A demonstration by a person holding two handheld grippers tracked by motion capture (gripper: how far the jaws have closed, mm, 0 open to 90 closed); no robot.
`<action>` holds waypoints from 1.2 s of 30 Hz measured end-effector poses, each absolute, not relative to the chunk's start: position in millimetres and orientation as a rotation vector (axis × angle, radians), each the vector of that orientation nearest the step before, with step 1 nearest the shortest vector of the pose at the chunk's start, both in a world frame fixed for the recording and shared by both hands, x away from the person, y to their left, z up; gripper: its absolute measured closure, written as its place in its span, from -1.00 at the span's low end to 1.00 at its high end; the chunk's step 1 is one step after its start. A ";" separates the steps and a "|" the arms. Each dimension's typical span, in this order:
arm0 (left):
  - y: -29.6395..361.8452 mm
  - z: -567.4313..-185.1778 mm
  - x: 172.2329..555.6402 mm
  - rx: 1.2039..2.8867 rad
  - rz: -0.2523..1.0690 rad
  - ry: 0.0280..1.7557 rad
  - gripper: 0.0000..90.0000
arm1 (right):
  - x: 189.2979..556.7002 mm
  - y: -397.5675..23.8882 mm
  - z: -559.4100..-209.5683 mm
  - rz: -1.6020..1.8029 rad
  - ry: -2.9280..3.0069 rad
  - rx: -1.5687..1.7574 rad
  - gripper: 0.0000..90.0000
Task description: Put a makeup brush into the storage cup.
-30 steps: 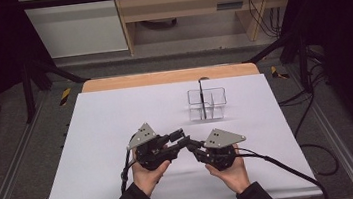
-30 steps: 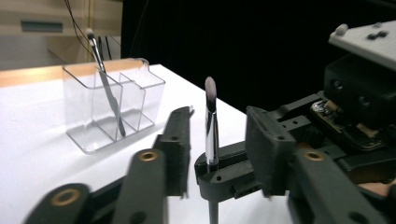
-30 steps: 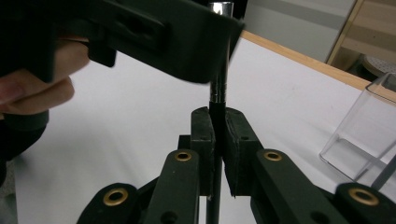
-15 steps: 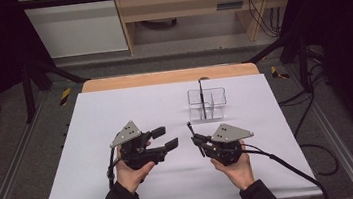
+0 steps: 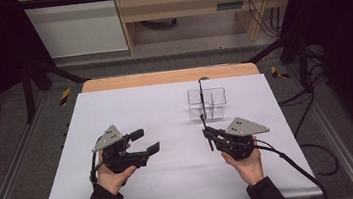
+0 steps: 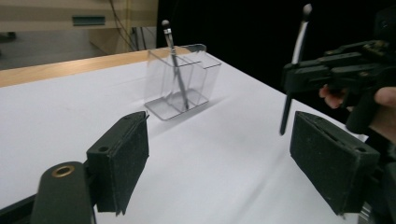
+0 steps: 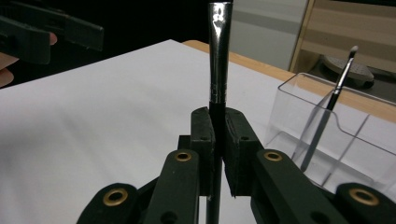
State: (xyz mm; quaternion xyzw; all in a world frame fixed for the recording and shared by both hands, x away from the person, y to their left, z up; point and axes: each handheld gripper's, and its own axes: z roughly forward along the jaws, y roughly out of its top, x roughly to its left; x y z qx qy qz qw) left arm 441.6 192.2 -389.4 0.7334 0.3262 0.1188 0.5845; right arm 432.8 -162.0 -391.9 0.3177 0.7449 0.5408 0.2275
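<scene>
High view: two grippers over one white table. The left gripper has just been opening its jaws, with nothing between them; the right gripper clamps one brush near one clear organizer. Left gripper view: a second brush stands tilted inside the organizer. Right gripper view: jaws are pressed on the brush handle.

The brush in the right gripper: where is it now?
In the high view the brush stands clamped in the right gripper, at the table's right, just in front of the clear organizer.
</scene>
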 end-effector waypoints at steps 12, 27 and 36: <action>217.4 -401.5 438.3 1.722 0.348 0.838 -0.72 | 433.0 -180.7 -383.8 1.504 2.005 0.919 0.85; 235.1 -412.8 440.3 1.752 0.413 0.888 -0.81 | 435.2 -193.3 -374.7 1.530 1.964 0.955 0.85; 241.7 -416.9 441.5 1.765 0.443 0.911 -0.83 | 442.7 -194.8 -363.9 1.551 1.918 0.985 0.85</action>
